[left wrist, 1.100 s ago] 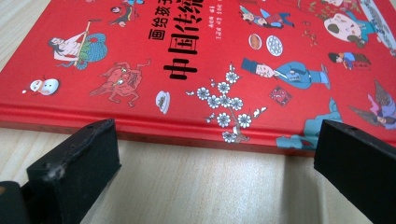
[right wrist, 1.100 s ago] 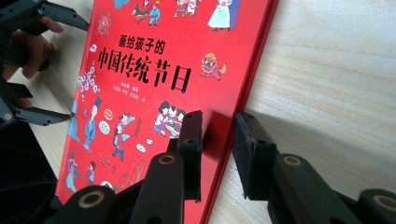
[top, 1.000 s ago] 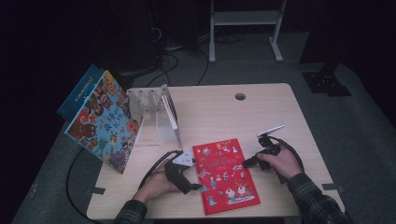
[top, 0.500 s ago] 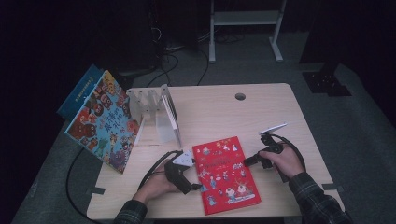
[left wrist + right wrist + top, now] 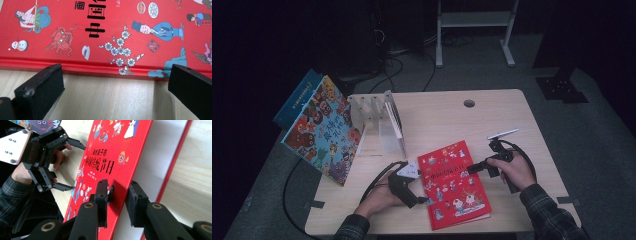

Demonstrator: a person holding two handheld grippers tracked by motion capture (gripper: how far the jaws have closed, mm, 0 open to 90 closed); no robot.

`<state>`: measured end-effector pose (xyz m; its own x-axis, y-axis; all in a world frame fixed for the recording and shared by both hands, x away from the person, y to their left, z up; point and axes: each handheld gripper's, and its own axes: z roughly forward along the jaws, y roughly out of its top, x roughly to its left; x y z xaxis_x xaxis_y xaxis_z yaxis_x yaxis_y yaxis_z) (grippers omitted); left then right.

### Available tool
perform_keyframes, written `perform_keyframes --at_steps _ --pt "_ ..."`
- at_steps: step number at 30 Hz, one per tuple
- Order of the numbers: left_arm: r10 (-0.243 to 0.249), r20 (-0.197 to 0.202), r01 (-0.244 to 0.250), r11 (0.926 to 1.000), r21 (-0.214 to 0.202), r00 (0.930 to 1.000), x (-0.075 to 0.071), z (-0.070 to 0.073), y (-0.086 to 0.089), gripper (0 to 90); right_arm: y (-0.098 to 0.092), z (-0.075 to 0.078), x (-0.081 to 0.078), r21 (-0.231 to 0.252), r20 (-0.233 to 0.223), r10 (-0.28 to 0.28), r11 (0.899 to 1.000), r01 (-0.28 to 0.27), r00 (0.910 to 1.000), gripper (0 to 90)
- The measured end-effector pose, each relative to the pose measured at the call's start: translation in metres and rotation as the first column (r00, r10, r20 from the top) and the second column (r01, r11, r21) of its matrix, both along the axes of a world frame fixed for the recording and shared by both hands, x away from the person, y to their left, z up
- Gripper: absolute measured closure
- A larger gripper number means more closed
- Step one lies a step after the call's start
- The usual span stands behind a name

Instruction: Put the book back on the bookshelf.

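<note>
The room around the table [image 5: 507,125] is nearly black, and light falls from overhead onto the pale tabletop alone. The high view is soft and a little grainy, with faint shadows beside the red book [image 5: 454,185]. In the left gripper view the red book's cover is sharp and evenly lit, while the near black pads blur. In the right gripper view the lifted cover casts a grey shadow on the white page beneath.
</note>
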<state>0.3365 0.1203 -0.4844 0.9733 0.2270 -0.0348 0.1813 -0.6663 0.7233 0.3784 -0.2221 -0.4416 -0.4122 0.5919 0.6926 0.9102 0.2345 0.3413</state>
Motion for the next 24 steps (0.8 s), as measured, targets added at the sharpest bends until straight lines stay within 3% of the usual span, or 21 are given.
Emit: perform_keyframes --at_steps 7,8,11,15,21,24 --pt "-0.001 0.001 0.001 1.0 0.001 1.0 0.0 0.0 0.0 0.0 0.016 -0.002 0.004 0.009 -0.008 0.032 0.999 -0.032 0.9995 66.2" --pt "-0.001 0.001 0.001 1.0 0.001 1.0 0.0 0.0 0.0 0.0 0.02 -0.001 0.005 0.031 -0.006 0.04 0.999 -0.04 0.9992 66.8" --pt "-0.001 0.001 0.001 1.0 0.001 1.0 0.0 0.0 0.0 0.0 0.026 -0.001 0.005 0.021 0.006 0.048 0.999 -0.048 0.9988 65.6" --pt "-0.001 0.001 0.001 1.0 0.001 1.0 0.0 0.0 0.0 0.0 0.039 -0.006 0.002 -0.033 0.04 0.075 0.997 -0.074 0.9964 57.6" --pt "0.0 0.001 0.0 1.0 0.001 1.0 0.0 0.0 0.0 0.0 0.033 -0.006 0.003 -0.003 0.03 0.075 0.997 -0.075 0.9968 60.0" --pt "0.0 0.0 0.0 1.0 0.001 1.0 0.0 0.0 0.0 0.0 0.033 -0.006 0.003 0.005 0.038 0.095 0.995 -0.095 0.9948 54.0"
